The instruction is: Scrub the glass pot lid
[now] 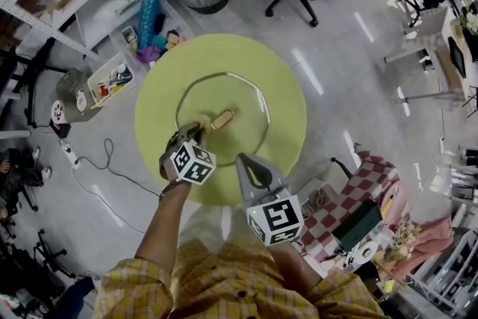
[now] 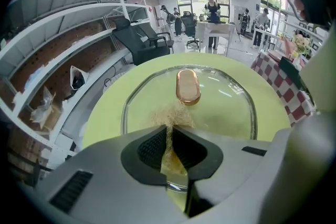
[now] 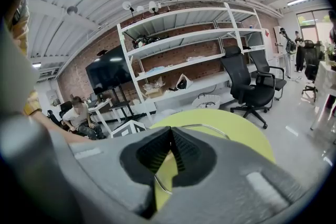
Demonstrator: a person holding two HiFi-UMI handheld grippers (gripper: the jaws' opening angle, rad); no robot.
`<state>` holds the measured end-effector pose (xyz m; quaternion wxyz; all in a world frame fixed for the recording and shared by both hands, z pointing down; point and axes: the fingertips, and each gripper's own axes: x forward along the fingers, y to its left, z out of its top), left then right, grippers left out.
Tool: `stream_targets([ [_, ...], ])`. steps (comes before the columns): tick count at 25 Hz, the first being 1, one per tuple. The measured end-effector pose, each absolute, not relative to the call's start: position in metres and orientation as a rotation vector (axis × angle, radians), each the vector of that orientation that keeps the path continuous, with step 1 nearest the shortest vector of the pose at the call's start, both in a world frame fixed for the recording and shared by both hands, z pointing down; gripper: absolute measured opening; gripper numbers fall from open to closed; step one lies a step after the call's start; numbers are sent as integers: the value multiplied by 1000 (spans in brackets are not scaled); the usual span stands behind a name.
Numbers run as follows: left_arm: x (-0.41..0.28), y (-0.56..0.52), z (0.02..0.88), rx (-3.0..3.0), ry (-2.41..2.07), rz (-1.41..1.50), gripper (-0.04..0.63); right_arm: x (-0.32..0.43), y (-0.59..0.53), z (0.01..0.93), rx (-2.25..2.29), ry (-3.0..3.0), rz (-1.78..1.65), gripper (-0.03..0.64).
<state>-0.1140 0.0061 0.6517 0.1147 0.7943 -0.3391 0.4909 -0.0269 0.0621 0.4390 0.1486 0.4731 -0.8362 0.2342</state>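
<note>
The glass pot lid point(image 1: 243, 102) lay flat in the middle of the round yellow-green bench point(image 1: 287, 86), its tan handle point(image 1: 222, 119) on top. My left gripper point(image 1: 191, 134) was down on the near-left part of the glass. Its fingers point(image 2: 151, 148) were pinched on a tan, fibrous scrubber point(image 2: 170, 114), whose tuft touched the lid just short of the handle. My right gripper point(image 1: 249, 163) hung by the lid's near rim, over the bench's near side, its fingers point(image 3: 152, 150) pressed together with nothing between them.
</note>
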Motion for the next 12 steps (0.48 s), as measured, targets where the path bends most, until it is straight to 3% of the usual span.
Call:
stream_targets([
  [12,-105,33,650,2244,-993,1335,29,-22,80,431,1358,-2420,657,-3],
])
